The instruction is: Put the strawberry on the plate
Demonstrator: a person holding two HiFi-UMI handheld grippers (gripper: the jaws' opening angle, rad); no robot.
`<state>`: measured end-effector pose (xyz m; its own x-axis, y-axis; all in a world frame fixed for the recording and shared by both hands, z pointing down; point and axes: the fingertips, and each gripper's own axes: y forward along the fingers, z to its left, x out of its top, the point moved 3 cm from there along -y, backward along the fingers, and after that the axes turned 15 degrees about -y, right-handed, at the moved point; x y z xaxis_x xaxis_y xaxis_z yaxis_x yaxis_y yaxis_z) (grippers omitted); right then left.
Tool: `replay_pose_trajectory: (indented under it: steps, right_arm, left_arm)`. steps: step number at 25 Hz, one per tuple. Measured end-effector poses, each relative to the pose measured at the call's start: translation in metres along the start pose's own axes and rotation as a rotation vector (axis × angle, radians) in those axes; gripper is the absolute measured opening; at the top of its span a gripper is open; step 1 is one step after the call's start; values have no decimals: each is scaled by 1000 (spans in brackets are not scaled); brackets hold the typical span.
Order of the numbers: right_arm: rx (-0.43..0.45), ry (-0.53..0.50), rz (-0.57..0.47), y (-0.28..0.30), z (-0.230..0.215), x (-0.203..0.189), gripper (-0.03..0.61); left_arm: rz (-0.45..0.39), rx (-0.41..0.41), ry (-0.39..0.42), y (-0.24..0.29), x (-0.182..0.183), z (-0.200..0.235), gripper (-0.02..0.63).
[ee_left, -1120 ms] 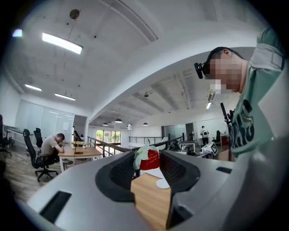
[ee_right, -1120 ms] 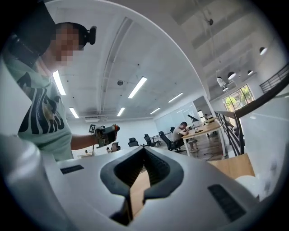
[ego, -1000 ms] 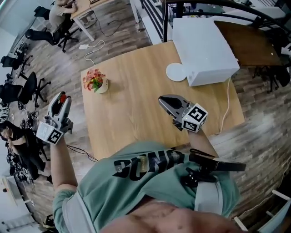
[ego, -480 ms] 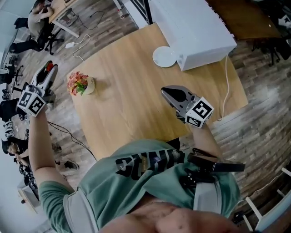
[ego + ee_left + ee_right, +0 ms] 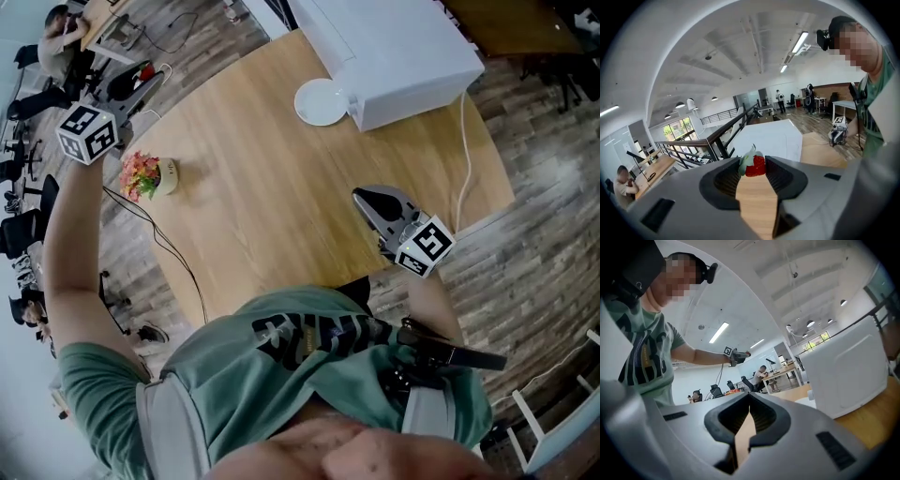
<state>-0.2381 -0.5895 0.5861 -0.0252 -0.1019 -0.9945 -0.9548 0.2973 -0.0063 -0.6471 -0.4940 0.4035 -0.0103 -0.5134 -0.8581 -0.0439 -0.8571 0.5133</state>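
Note:
A red strawberry [image 5: 755, 165] with green leaves is clamped between the jaws of my left gripper [image 5: 754, 164]. In the head view this left gripper [image 5: 150, 79] is raised at the upper left, beside the far left edge of the wooden table [image 5: 262, 197], and the strawberry [image 5: 142, 69] shows as a red spot at its tip. The white plate [image 5: 322, 101] lies bare at the table's far side, against a white box [image 5: 394, 47]. My right gripper [image 5: 364, 198] hovers over the near right part of the table, and its jaws [image 5: 749, 397] are shut on nothing.
A small pot of pink flowers [image 5: 145, 175] stands at the table's left edge, below my left gripper. A white cable [image 5: 463, 159] hangs over the right edge. Office chairs, desks and seated people fill the floor at the far left.
My left gripper has swung with the strawberry from beside the table's left side up to its far left edge. The right gripper has drifted slightly right and nearer.

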Motion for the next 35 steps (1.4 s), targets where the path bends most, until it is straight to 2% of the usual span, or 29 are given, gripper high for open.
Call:
replay_pose_trajectory:
  steps: [5,11,18,23,35]
  right_arm:
    - [-79,2,12,-34,-17,-12,8]
    - [-193,-86,43,-60,-57,-16,8]
    - [-288,-147,68,-69,-90,-26,8]
    - [-305,-139,62,-66,-93,-33,8]
    - [-320,-120,47,-67,-94,-40,8]
  left_arm:
    - [106,-30,52,68,-16,-2,169]
    - [180,-70,69,126,-39,-15,169]
    - [243,-155,73,182,-68,-46,169]
    - [288,-208,79,215,-90,-65,169]
    - [398,-262,96,286,-147,-94,169]
